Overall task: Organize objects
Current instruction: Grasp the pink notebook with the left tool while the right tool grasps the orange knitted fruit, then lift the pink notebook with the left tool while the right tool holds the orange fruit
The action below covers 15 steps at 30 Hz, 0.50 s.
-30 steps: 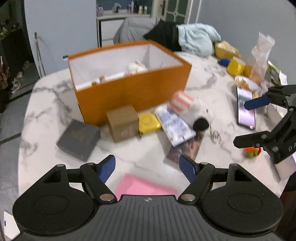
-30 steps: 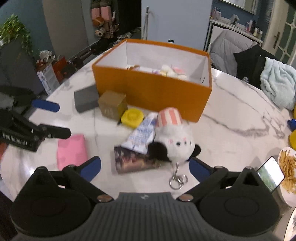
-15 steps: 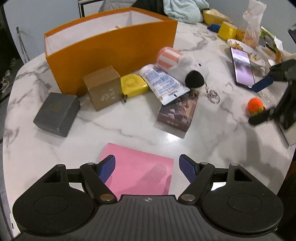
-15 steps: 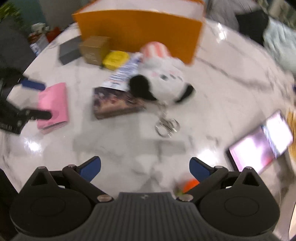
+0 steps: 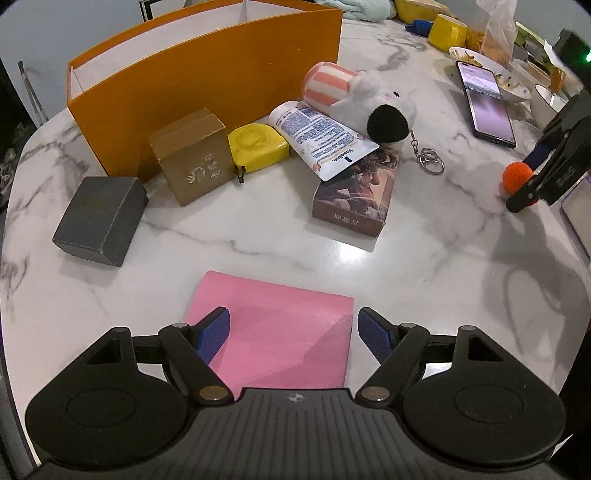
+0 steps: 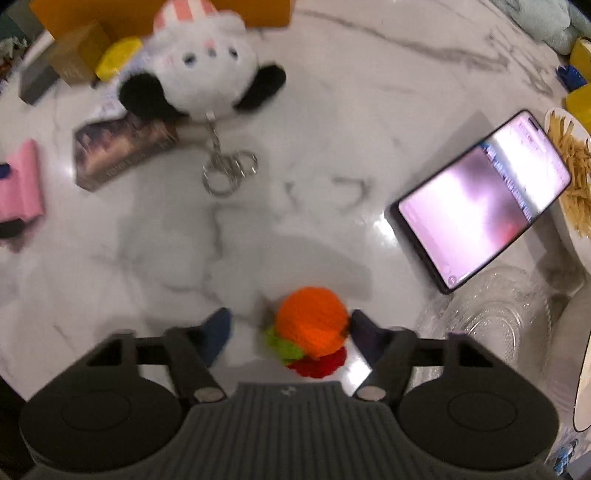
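Crochet ball between spread right gripper fingers

A glossy white marble table stands before a pale grey-blue wall.

Left tongs spread wide, low over table; right tongs spread wide, angled down.

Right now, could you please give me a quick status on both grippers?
Left gripper open, over pink pad. Right gripper open, straddling orange knitted ball, not closed. Phone and glass dish close on the right.
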Motion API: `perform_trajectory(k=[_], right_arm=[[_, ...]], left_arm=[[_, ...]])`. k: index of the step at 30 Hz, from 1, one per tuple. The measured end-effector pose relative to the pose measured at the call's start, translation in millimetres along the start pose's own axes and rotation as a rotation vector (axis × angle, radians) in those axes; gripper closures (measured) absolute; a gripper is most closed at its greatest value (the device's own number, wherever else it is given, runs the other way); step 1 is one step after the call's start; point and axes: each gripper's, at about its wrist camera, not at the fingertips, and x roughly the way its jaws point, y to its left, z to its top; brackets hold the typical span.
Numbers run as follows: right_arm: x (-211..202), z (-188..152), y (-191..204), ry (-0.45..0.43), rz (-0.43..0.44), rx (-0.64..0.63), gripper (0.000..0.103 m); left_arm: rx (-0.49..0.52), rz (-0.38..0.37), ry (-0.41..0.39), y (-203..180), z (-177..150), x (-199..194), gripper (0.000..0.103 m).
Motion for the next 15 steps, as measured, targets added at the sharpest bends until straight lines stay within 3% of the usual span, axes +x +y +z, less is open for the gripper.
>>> perform_trajectory(k=[3,10,15], right_arm=[[1.8,-0.9,6.9,-0.015,0.013,-0.014,0.059],[-11.2,4.8,43.6,-0.081,0.070,-0.088,0.059],[-15.6,11.5,81.5,-0.106,0.123,-0.140,0.059]], left_arm=[[0.008,0.005,0.004,3.9,-1.1,-1.1,0.013],[0.005,-0.003,-0.004,19.3,-5.8,-2.0,0.011],[0.102,-0.035,-0.022,21.4,-4.7,0.6,0.008]])
